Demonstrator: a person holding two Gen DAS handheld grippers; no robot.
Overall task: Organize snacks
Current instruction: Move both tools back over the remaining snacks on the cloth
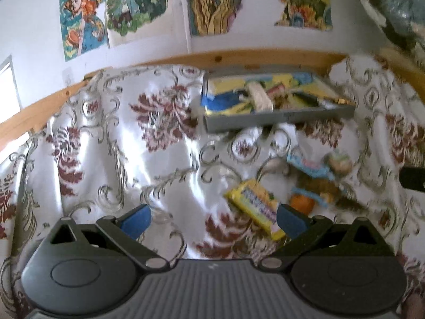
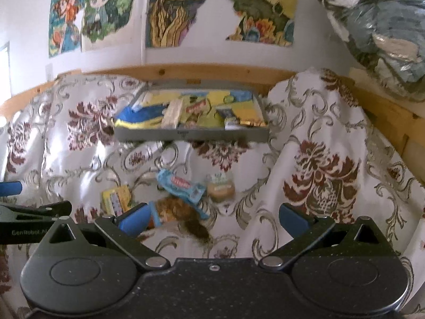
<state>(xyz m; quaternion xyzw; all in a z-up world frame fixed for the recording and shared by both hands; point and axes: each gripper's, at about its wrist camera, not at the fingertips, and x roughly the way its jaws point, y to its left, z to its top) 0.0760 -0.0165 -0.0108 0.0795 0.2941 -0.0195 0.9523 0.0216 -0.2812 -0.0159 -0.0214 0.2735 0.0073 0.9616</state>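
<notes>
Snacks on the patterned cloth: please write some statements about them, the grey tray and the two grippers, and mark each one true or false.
1. The grey tray already holds several snack packets. True.
2. The left gripper grips the yellow packet. False: its jaws stand wide open with nothing between them; the packet lies on the cloth close to one jaw.
3. The light blue wrapper lies inside the tray. False: it lies on the cloth, nearer the camera than the tray.
4. The right gripper is open and empty. True.
5. A round, pale snack lies beside the light blue wrapper. True.
6. The tray stands on bare wood. False: it rests on the patterned cloth, with a wooden rail behind it.
</notes>
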